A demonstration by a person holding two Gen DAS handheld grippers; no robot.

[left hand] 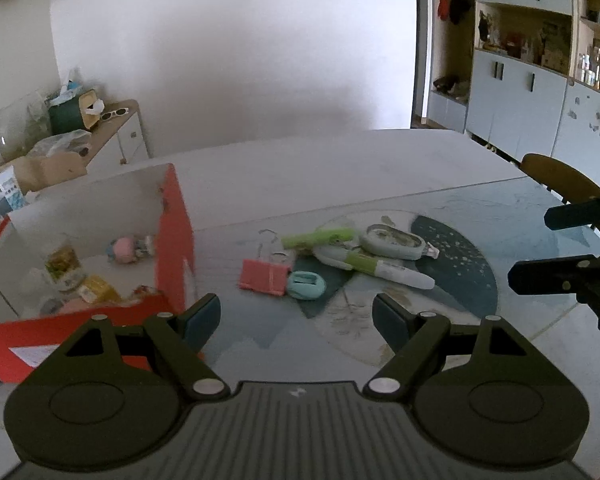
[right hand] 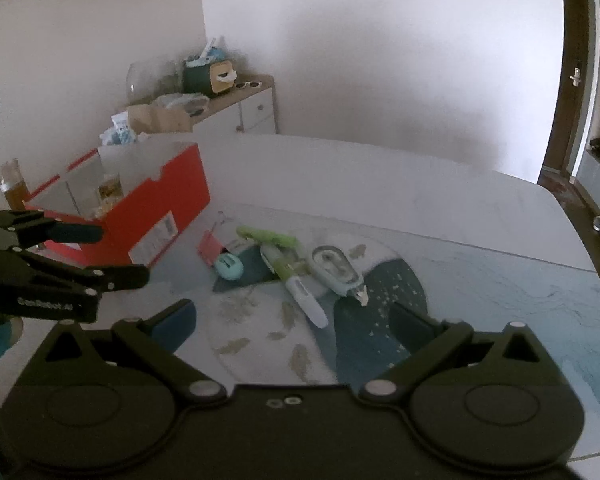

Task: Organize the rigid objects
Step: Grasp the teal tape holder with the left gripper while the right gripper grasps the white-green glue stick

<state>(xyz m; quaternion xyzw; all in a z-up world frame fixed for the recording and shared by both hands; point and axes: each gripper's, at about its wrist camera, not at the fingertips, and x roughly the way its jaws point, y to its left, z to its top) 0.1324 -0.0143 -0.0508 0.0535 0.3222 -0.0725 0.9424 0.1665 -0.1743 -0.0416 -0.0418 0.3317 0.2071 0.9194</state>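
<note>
On a patterned mat [left hand: 452,280] lies a small pile: a pink binder clip [left hand: 264,276], a teal rounded piece [left hand: 306,285], a lime-green pen [left hand: 320,238], a white and green pen [left hand: 380,268] and a grey correction tape dispenser [left hand: 396,242]. My left gripper [left hand: 296,316] is open with nothing between its fingers, just short of the clip. The right wrist view shows the same clip [right hand: 210,250], teal piece [right hand: 229,266], white pen [right hand: 300,292] and dispenser [right hand: 336,270]. My right gripper [right hand: 294,326] is open and holds nothing, near the pen's tip.
An open red box [left hand: 172,240] holding several small items stands left of the pile, close to my left finger. A side cabinet [left hand: 120,132] with clutter stands behind it, against the wall. A brown chair back [left hand: 556,176] rises at the table's right edge. The far tabletop [left hand: 340,168] is bare.
</note>
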